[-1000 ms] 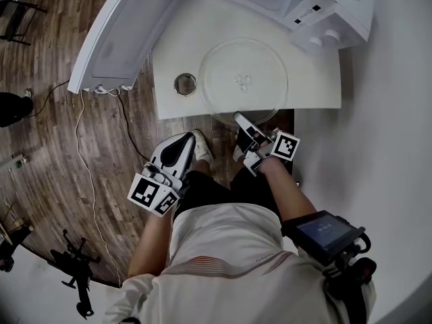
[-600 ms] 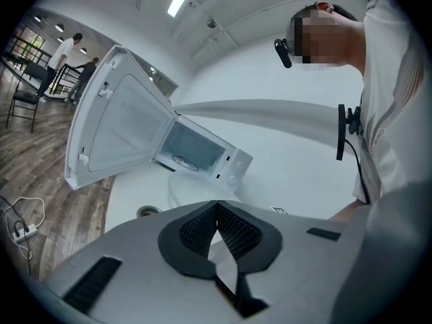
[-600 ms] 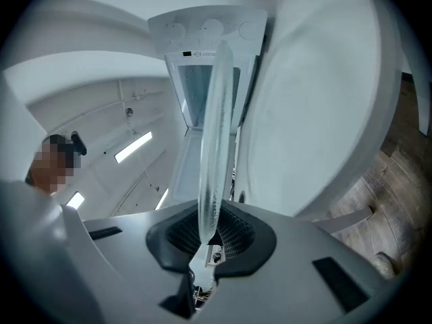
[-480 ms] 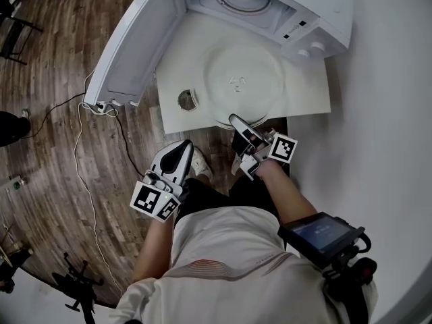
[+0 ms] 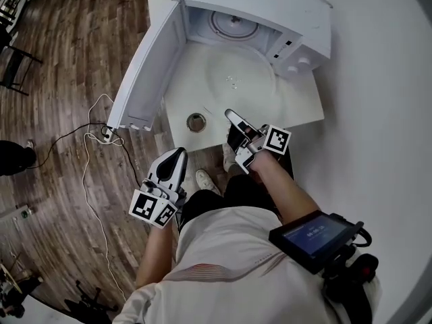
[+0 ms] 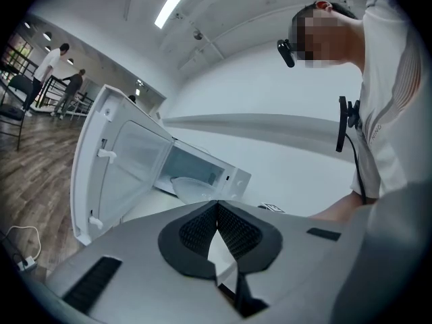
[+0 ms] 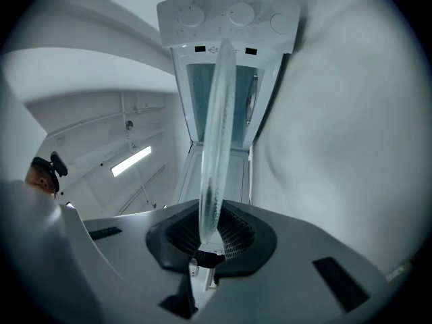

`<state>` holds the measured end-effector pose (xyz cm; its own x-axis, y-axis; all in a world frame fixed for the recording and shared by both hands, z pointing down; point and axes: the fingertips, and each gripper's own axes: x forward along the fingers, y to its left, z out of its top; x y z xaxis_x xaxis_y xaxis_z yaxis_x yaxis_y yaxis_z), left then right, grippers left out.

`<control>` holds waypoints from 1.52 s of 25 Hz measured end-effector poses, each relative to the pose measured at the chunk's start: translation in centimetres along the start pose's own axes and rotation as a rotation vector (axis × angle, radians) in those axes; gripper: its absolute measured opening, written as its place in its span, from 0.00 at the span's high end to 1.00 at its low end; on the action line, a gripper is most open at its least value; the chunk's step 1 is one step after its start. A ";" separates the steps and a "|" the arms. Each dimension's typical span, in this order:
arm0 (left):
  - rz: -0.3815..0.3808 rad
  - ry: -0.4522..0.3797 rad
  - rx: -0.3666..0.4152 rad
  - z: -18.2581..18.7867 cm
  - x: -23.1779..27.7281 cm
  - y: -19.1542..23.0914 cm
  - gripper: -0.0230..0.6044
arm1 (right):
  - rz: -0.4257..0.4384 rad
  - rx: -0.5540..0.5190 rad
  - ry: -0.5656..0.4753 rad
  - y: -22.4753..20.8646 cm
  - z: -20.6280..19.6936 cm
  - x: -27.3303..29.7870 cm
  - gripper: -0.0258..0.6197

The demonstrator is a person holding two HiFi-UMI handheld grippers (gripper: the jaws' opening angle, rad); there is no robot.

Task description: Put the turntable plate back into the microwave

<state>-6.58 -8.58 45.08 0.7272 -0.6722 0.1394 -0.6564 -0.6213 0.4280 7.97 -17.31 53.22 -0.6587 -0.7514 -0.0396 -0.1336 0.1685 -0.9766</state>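
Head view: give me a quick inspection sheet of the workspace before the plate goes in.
Surface: white table carrying the microwave, door open.
Job's things: turntable plate held by its near edge in front of the cavity; ring on the cavity floor.
Clutter: small round part on the table.
Grippers: right gripper shut on the plate; left gripper shut, empty.
Cables: cable on the floor, left.
Surroundings: wooden floor; white wall.

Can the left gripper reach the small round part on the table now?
Probably yes: the small round part lies uncovered near the table's front edge, beside the plate, and the left gripper hangs just before it, nothing between. Its jaws are shut.
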 end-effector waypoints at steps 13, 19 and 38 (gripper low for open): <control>0.087 -0.026 -0.031 2.1 2.6 3.1 0.95 | -0.017 0.012 -0.006 -1.9 6.7 8.1 0.91; 0.126 -0.040 -0.048 2.2 3.3 4.4 0.95 | -0.051 0.027 -0.056 -4.0 10.5 11.4 0.91; 0.181 -0.059 -0.115 1.2 2.0 7.1 0.95 | -0.147 0.089 -0.296 -8.1 19.1 17.6 0.90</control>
<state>-10.06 -14.82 47.37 0.5842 -0.7932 0.1718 -0.7454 -0.4406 0.5002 11.60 -44.15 56.37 -0.3920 -0.9183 0.0559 -0.1372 -0.0017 -0.9905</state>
